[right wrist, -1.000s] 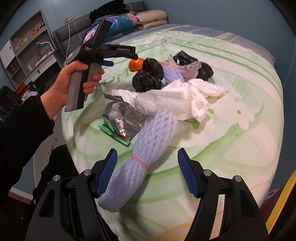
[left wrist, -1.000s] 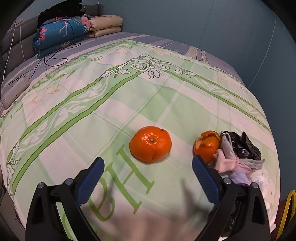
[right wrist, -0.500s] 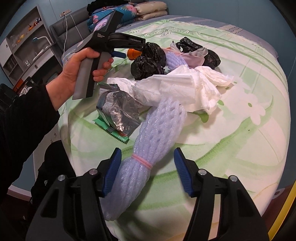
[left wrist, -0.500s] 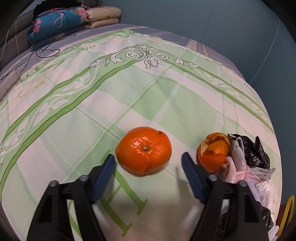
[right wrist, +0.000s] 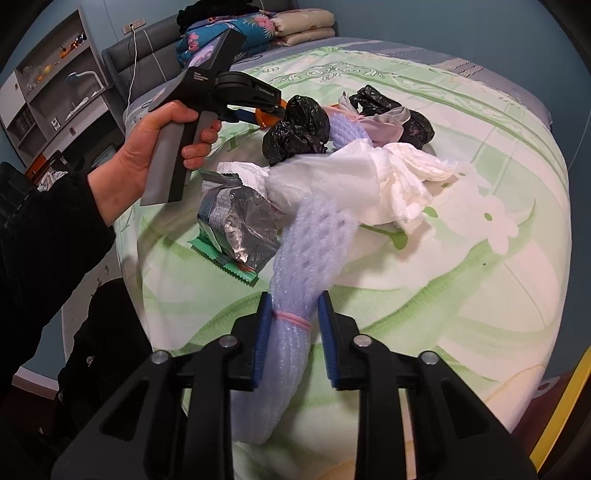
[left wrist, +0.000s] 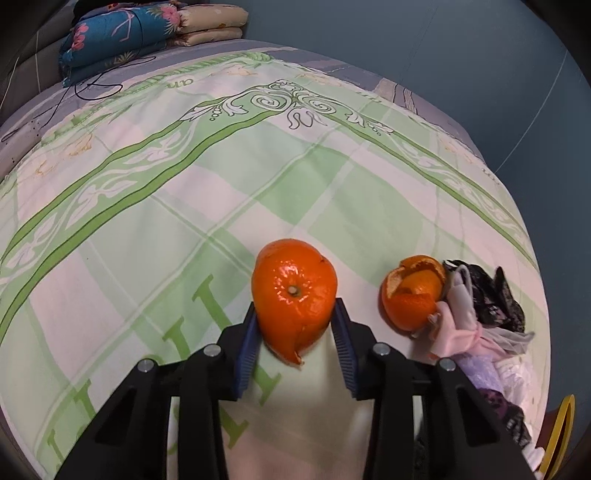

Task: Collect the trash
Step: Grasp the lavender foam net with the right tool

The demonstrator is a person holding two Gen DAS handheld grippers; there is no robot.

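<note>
Left wrist view shows the left gripper (left wrist: pixel 295 325) low in the centre of the frame, its blue fingers (left wrist: pixel 246 341) pinching an orange peel (left wrist: pixel 294 295) from both sides; the peel is squeezed narrow, stem scar facing the camera, with a torn flap curling down at its lower edge. It sits over the green-and-white bedspread (left wrist: pixel 184 206) that covers the bed. To the right of it, apart from the fingers, a second orange peel (left wrist: pixel 412 295) lies split open, touching a heap of pink cloth (left wrist: pixel 456 325) and black lace fabric (left wrist: pixel 487 295) at the right edge. Folded blankets (left wrist: pixel 147 33) are stacked in the upper left. In the right wrist view, the right gripper (right wrist: pixel 293 332) occupies the lower centre, its fingers (right wrist: pixel 262 332) closed around the banded end of a lavender foam net sleeve (right wrist: pixel 314 251), at the pink rubber band (right wrist: pixel 291 316). The sleeve runs up and to the right into a pile of white tissue (right wrist: pixel 388 173). Left of the sleeve lies a silver foil wrapper (right wrist: pixel 240 225) with a green edge; black plastic bags (right wrist: pixel 299 129) lie above the tissue. At the upper left, the person's left hand (right wrist: pixel 147 162) grips the handle of the other gripper. Shelves (right wrist: pixel 55 85) stand at the far left.
</note>
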